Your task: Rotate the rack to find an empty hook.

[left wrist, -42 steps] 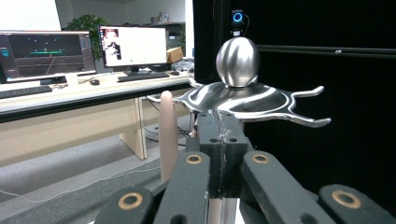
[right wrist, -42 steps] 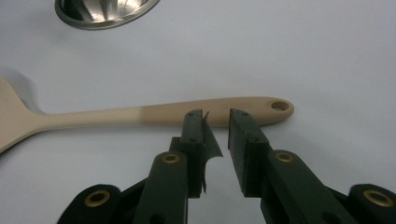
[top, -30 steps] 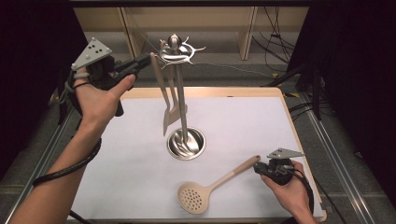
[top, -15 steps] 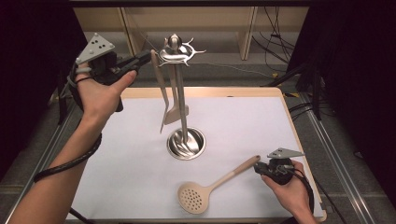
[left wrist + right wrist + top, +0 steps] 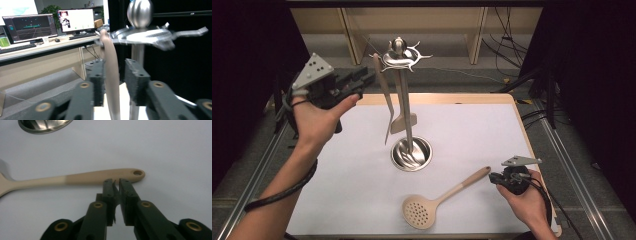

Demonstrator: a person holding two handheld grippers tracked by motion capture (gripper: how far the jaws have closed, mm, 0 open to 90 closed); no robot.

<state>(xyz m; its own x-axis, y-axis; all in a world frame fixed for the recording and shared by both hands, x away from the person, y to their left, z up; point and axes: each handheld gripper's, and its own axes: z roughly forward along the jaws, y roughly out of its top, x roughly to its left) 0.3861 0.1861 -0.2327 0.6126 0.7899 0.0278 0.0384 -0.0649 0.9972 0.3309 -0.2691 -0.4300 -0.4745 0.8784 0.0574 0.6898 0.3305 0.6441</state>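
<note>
Left gripper view, raised left gripper, fingers apparently astride spatula

Probably a lab: desk bearing monitors.

Your right gripper has just been closing, nothing between its jaws. Its tips sit just beside the beige spoon handle on the white table.
</note>
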